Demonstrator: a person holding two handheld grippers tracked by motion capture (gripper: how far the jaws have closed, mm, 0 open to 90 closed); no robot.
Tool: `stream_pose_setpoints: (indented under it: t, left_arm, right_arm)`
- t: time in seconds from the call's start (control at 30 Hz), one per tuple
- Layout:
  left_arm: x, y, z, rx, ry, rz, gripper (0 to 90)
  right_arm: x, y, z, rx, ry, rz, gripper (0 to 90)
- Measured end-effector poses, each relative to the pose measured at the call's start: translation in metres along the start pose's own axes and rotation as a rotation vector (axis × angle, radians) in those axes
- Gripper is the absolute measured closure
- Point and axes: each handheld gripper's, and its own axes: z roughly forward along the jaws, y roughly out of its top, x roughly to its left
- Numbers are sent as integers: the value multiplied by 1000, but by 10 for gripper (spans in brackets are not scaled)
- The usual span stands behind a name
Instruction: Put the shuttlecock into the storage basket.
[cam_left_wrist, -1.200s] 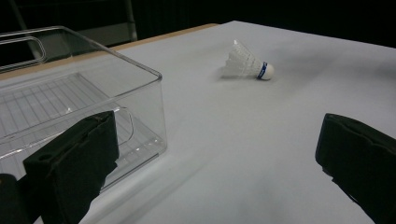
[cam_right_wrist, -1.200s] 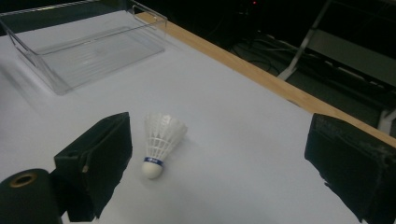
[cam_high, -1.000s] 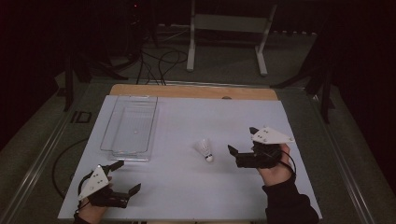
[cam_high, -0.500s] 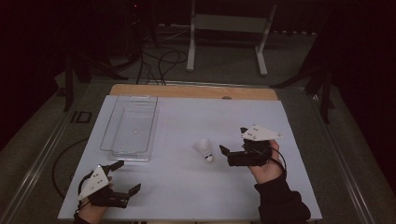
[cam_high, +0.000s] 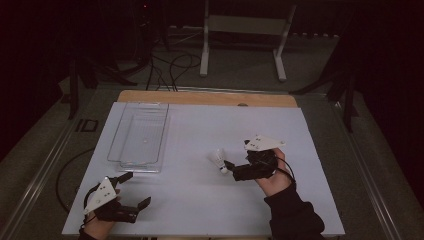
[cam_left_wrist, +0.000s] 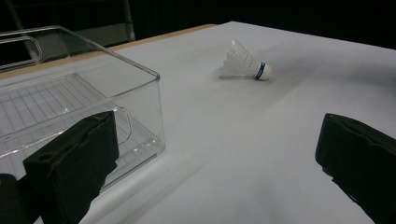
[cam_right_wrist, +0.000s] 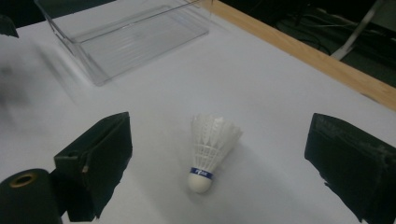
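Right gripper (cam_high: 229, 167), jaws spread wide, sits just beside the white shuttlecock (cam_high: 219, 160) lying on the white table (cam_high: 200, 200) (cork toward the gripper). Left gripper (cam_high: 135, 190), also agape, rests near the clear bin (cam_high: 112, 145).

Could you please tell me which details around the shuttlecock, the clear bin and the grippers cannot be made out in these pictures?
- Shuttlecock: the lettering on its blue band is too small to read in the right gripper view.
- Clear bin: its near left part is hidden behind a black jaw in the left gripper view.
- Right gripper: in the high view, dark and small; whether its tips touch the shuttlecock is unclear.
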Motion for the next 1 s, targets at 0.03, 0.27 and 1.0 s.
stream_pose_setpoints:
  t: [0.03,0.27,1.0]
  left_arm:
    - [0,0,0,0,0,0,1]
    - [0,0,0,0,0,-1,1]
    - [0,0,0,-1,-7,-2,1]
  right_arm:
    - [0,0,3,3,4,1,79]
    - [2,1,10,29,6,11,79]
    - [11,-5,45,203,5,79,79]
